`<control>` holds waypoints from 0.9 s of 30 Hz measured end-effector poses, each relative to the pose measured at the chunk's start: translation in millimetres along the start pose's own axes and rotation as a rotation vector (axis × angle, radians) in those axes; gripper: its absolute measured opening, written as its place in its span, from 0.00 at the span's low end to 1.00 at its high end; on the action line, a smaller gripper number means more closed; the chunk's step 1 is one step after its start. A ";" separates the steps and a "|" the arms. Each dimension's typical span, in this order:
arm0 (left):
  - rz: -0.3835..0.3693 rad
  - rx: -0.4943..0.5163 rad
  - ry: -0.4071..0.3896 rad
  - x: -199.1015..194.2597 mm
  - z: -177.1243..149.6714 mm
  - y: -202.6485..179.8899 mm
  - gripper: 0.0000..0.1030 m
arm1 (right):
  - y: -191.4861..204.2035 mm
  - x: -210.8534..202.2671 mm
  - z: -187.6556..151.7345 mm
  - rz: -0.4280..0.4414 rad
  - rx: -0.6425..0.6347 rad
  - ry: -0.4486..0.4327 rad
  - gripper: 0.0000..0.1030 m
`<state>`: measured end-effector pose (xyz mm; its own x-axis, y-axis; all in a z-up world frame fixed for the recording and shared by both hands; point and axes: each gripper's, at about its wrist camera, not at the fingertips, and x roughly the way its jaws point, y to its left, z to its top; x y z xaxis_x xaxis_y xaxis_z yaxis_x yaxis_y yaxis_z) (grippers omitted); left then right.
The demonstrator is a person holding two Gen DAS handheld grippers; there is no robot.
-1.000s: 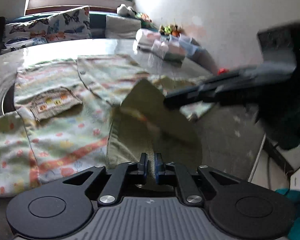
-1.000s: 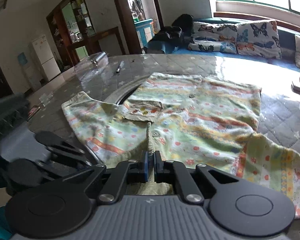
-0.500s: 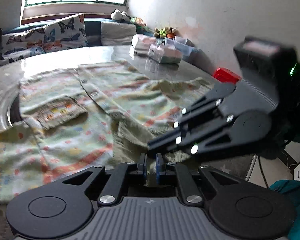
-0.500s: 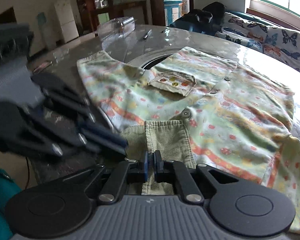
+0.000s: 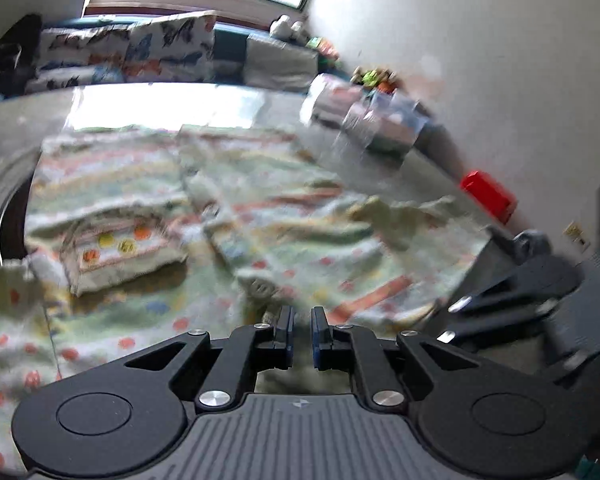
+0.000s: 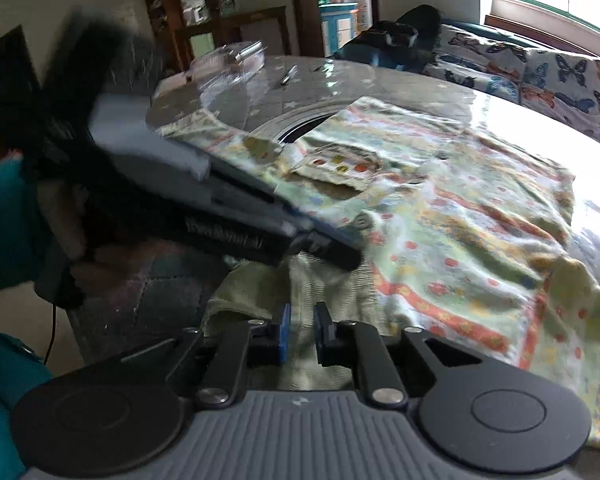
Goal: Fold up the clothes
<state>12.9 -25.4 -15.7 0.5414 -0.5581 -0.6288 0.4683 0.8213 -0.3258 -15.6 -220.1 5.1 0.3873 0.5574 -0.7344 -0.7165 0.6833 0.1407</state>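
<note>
A pale green shirt (image 5: 260, 216) with orange stripes, dots and a chest pocket (image 5: 120, 248) lies spread on the grey table; it also shows in the right wrist view (image 6: 440, 208). Its near hem is folded back, showing the olive inside (image 6: 320, 284). My left gripper (image 5: 300, 332) hovers over the near hem with its jaws slightly apart and nothing between them. My right gripper (image 6: 300, 332) is slightly open over the olive fold, holding nothing. The left gripper's body crosses the right wrist view (image 6: 204, 208).
A red box (image 5: 488, 196) and a heap of packets (image 5: 380, 124) sit at the table's right side. A clear plastic container (image 6: 224, 68) and a pen (image 6: 288, 76) lie at the far side. Butterfly cushions (image 5: 140, 56) line a sofa beyond. A round recess (image 6: 300, 124) lies under the shirt.
Both grippers have let go of the hem they were shut on, and their jaws now stand slightly apart. The fold has dropped onto the shirt. The left view is blurred by motion.
</note>
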 end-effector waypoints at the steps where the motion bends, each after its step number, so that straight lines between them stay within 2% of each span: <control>1: 0.004 -0.001 0.006 1.2 -2.2 1.6 0.10 | -3.9 -4.3 -0.3 -0.007 0.018 -0.010 0.12; 6: 0.018 0.026 0.015 0.1 -8.8 -0.3 0.10 | -36.6 -9.2 -0.9 -0.082 0.141 -0.043 0.12; 9: 0.020 0.031 0.016 0.3 -8.4 -0.7 0.10 | -51.7 -0.9 -7.0 -0.113 0.189 -0.027 0.12; 16: 0.024 0.045 0.030 0.8 -5.5 -1.6 0.10 | -56.6 -7.2 -19.1 -0.120 0.182 -0.003 0.13; 20: 0.050 0.080 0.022 -1.0 0.1 -12.6 0.11 | -66.1 -22.7 -22.1 -0.142 0.223 -0.033 0.13; 27: -0.016 0.137 0.026 14.7 10.5 -41.7 0.11 | -103.3 -32.2 -20.0 -0.291 0.295 -0.087 0.13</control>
<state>8.7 -69.1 -3.9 0.5157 -0.5667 -0.6426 0.5686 0.7874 -0.2381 34.3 -318.1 1.0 0.6060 0.3501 -0.7143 -0.3775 0.9170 0.1292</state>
